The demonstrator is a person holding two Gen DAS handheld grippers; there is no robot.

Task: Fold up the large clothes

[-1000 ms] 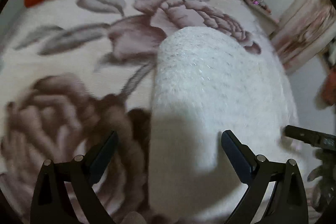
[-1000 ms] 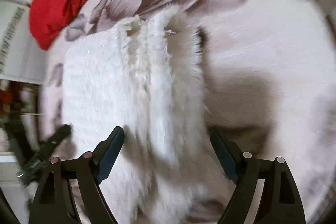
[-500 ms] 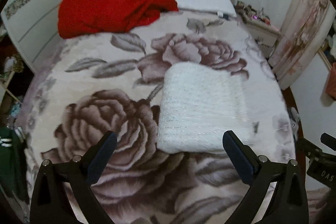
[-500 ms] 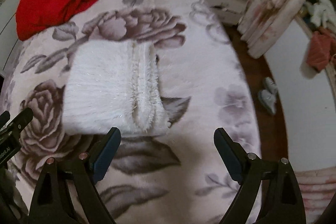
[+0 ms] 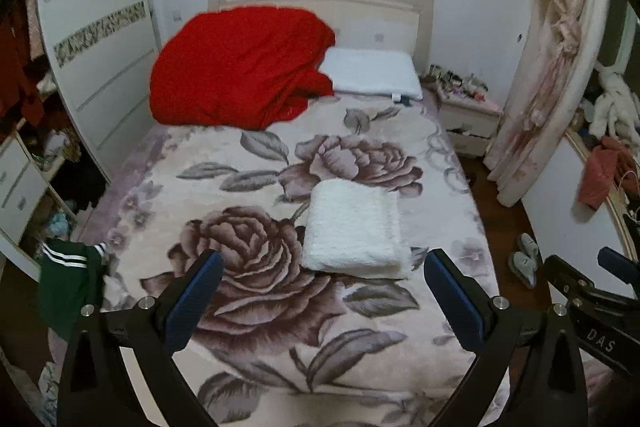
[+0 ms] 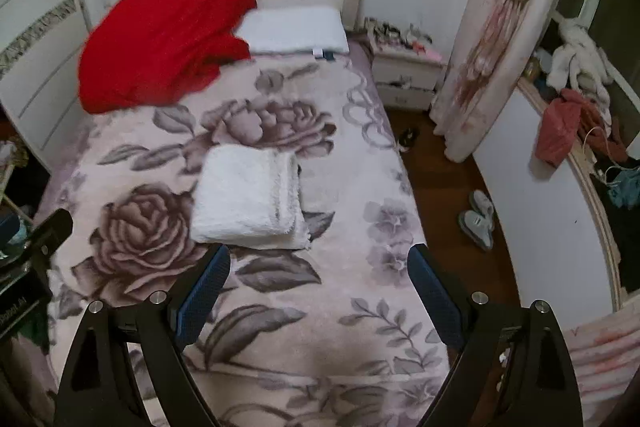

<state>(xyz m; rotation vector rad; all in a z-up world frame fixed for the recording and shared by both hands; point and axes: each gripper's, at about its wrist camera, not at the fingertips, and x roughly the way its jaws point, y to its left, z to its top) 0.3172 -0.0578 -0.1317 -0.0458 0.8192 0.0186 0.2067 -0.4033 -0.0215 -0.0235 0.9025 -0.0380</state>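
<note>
**Folded white garment lies on the bed, both grippers held clear of it**

A fluffy white garment lies folded into a thick, neat rectangle on the bed, resting on the flowered blanket a little toward the right side of the mattress. From the right wrist view the same garment shows stacked layers along its right edge, with the fuzzy edges lined up one above the other.

The left gripper hangs above the foot of the bed with its two fingers spread wide apart and nothing between them; the garment sits beyond the fingertips, untouched. The right gripper is in the same state: fingers wide apart, holding nothing, with the garment just past its left finger and clear of it.

At the head of the bed a red blanket is heaped against the headboard, partly overlapping a white pillow. A nightstand stands to the right of the bed, and a pink curtain hangs beside it. A pair of slippers lies on the wooden floor near the bed. A green garment with white stripes hangs at the left edge of the bed.
</note>
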